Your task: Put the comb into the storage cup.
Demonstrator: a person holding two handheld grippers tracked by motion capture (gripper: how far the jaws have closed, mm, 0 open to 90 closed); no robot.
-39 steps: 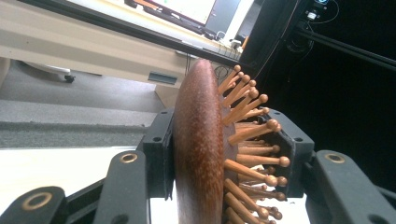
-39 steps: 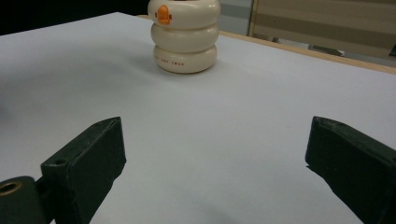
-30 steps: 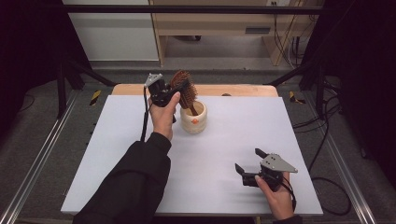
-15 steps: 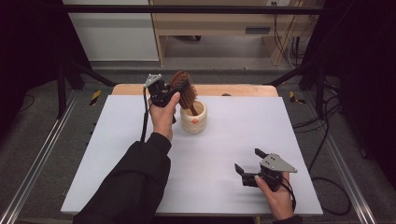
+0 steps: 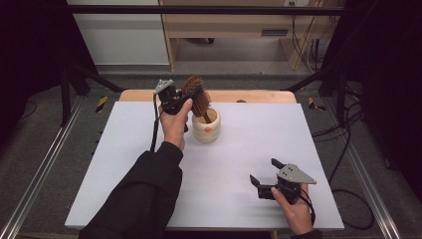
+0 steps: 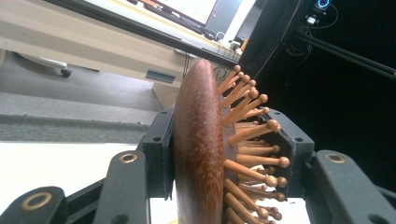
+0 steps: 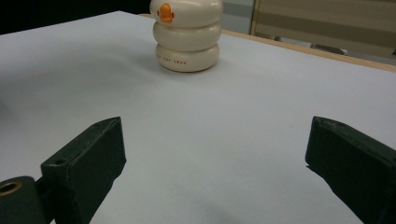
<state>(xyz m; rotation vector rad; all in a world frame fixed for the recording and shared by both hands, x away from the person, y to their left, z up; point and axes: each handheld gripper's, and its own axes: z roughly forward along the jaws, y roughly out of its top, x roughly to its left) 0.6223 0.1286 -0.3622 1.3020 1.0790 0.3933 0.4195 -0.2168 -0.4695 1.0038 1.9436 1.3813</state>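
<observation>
Left gripper (image 5: 191, 95): clenching one hairbrush (image 5: 197, 98)
Right gripper (image 5: 267, 172): resting released
Holder (image 5: 206, 127): one, hiding brush handle

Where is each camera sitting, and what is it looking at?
High view: above the table, looking down; both forearms and hands show.
Left gripper view: on the left gripper, its jaws clamping the hairbrush.
Right gripper view: on the right gripper, jaws open, facing the cream cup.
Shared: high and right gripper views show the cup.
</observation>
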